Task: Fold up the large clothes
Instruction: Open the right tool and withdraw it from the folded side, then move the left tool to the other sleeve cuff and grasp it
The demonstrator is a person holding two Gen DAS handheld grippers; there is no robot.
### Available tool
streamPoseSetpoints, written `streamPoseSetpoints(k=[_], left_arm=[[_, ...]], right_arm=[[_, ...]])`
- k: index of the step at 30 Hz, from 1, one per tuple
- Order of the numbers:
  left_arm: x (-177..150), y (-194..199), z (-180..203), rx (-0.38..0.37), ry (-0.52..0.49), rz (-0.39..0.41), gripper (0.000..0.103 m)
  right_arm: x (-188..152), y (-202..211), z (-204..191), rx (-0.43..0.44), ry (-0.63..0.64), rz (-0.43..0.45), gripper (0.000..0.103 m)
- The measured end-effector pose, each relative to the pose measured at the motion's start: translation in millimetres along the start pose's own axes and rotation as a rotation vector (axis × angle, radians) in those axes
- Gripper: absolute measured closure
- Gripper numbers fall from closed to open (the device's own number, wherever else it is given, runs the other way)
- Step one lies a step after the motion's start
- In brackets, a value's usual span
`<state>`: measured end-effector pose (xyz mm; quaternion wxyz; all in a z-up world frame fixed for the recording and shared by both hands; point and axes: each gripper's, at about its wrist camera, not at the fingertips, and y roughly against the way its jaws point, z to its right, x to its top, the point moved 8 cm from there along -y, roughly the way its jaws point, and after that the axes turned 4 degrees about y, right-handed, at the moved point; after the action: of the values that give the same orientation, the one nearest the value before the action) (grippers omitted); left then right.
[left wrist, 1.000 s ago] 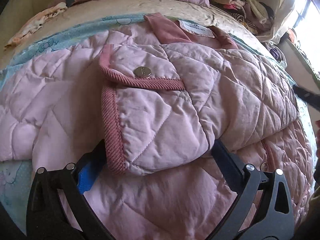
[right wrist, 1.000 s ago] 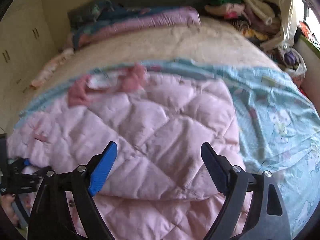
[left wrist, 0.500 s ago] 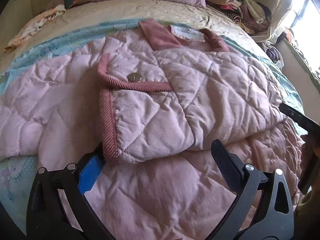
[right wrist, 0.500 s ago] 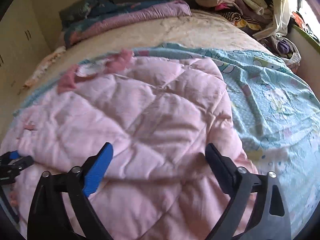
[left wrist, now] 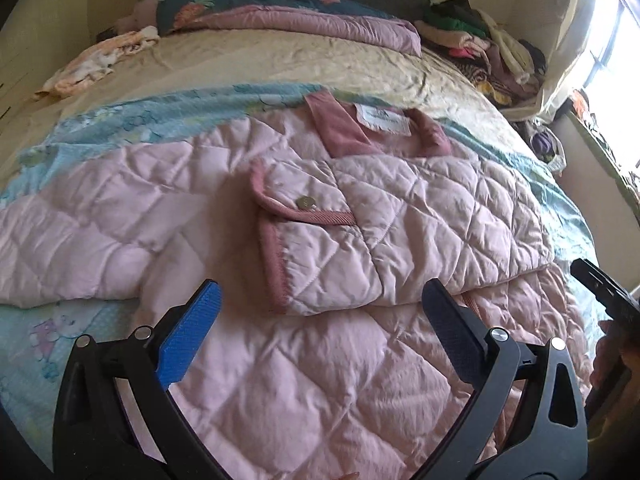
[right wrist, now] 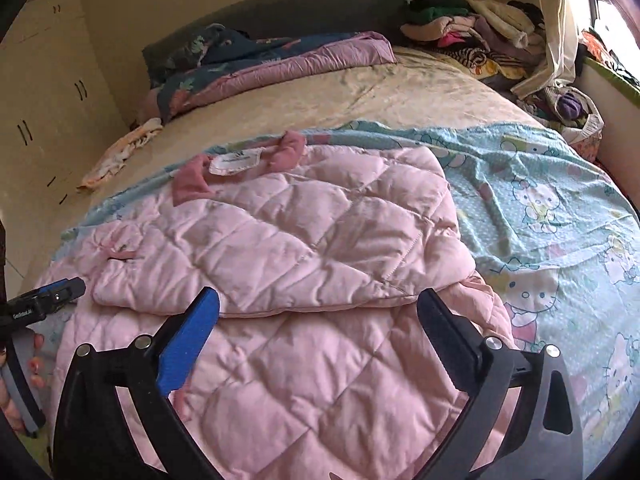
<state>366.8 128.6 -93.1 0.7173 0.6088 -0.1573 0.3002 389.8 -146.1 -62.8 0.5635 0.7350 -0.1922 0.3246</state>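
Black-framed left gripper (left wrist: 320, 312) is standing spread wide, holding nothing, hovering over the pink quilted jacket (left wrist: 400, 220). Right gripper (right wrist: 318, 312) is likewise gaping and empty. Jacket is lying directly ahead of both, toward 12 o'clock, one sleeve (left wrist: 320, 256) folded across its body, cuff nearest the left gripper. Jacket is resting on a light-blue cartoon sheet (right wrist: 540, 208), spreading toward 3 o'clock from the right gripper.
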Motion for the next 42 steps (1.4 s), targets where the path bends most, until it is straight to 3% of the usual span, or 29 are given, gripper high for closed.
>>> streamPoseSetpoints(k=[5, 18, 42], left_arm=[[6, 22, -9, 0.032, -0.002, 0.050, 0.009], [10, 59, -28, 0.011, 0.048, 0.089, 0.009], [11, 101, -135, 0.088, 0.244, 0.156, 0.009]], right_arm=[[7, 20, -19, -0.008, 0.032, 0.038, 0.004], [23, 60, -63, -0.003, 0.087, 0.122, 0.004], [36, 68, -173, 0.079, 0.212, 0.163, 0.004]])
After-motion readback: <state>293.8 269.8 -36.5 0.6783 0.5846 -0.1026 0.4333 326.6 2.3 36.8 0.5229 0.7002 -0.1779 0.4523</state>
